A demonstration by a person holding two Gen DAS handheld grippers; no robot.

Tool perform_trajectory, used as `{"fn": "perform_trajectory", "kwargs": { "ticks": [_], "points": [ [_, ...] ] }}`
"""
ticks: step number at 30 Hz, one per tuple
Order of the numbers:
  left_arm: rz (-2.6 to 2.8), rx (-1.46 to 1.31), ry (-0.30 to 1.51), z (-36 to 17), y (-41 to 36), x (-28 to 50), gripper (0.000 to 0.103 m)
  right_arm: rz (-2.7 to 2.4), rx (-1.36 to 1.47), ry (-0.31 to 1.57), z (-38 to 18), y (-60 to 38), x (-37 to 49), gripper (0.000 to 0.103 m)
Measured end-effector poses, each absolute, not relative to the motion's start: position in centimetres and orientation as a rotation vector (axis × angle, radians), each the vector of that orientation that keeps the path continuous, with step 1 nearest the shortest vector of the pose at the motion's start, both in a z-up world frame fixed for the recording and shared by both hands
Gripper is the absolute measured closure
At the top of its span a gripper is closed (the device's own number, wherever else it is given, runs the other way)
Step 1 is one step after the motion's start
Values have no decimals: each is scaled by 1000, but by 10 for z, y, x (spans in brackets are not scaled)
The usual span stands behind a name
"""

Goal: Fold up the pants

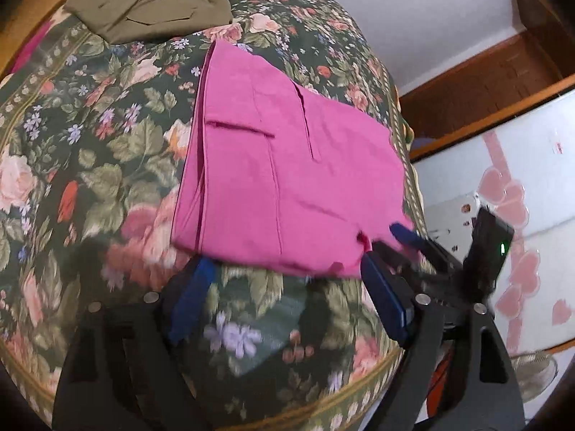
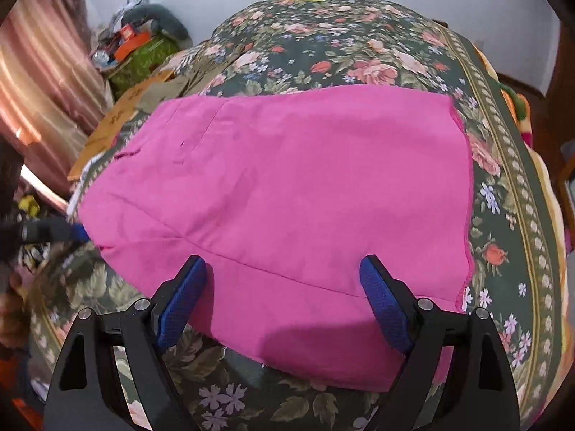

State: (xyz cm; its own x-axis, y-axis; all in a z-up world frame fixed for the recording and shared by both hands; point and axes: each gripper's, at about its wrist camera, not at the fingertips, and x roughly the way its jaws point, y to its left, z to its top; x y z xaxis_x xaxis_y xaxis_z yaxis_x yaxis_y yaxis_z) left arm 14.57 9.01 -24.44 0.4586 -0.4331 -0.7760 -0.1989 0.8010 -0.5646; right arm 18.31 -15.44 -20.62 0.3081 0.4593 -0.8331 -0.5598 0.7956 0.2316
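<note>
The pink pants [image 1: 287,179] lie folded into a thick rectangle on the floral bedspread [image 1: 107,165]; they also fill the middle of the right wrist view [image 2: 287,194]. My left gripper [image 1: 287,283] is open, hovering just off the near edge of the pants, its fingers empty. My right gripper [image 2: 284,280] is open above the near edge of the pants, holding nothing. In the left wrist view the right gripper's blue fingers [image 1: 406,233] show at the pants' right corner. The left gripper's tip [image 2: 77,231] shows at the pants' left edge.
Folded olive-green pants [image 1: 147,9] lie at the far left of the bed. A cardboard piece [image 2: 118,122] and a cluttered pile [image 2: 136,46] sit beyond the bed's left side. A white cabinet with pink hearts [image 1: 503,194] stands right of the bed, with a fan [image 1: 535,373] below.
</note>
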Motion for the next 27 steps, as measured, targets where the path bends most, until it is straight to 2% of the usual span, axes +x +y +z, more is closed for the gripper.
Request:
{"fn": "perform_trajectory", "kwargs": {
  "ticks": [3, 4, 5, 6, 7, 10, 15, 27],
  "points": [
    [-128, -634, 1116, -245, 89, 161, 21, 679, -132, 1057, -206, -154, 182, 16],
    [-105, -610, 1118, -244, 87, 167, 27, 682, -129, 1054, -206, -155, 182, 16],
    [-73, -587, 1122, -243, 87, 170, 42, 687, -123, 1052, -206, -156, 182, 16],
    [-47, -567, 1124, -243, 87, 172, 51, 693, -117, 1051, -207, -157, 182, 16],
    [-31, -550, 1125, -243, 88, 175, 66, 697, -112, 1049, -208, -158, 183, 16],
    [-46, -536, 1126, -242, 89, 181, 80, 700, -98, 1045, -207, -159, 182, 16],
    [-1, -411, 1084, -233, 83, 178, 83, 710, -44, 1059, -202, -165, 183, 20],
    [304, -56, 962, -211, 120, 128, 84, 622, -73, 1049, -204, -179, 166, 20]
  ]
}}
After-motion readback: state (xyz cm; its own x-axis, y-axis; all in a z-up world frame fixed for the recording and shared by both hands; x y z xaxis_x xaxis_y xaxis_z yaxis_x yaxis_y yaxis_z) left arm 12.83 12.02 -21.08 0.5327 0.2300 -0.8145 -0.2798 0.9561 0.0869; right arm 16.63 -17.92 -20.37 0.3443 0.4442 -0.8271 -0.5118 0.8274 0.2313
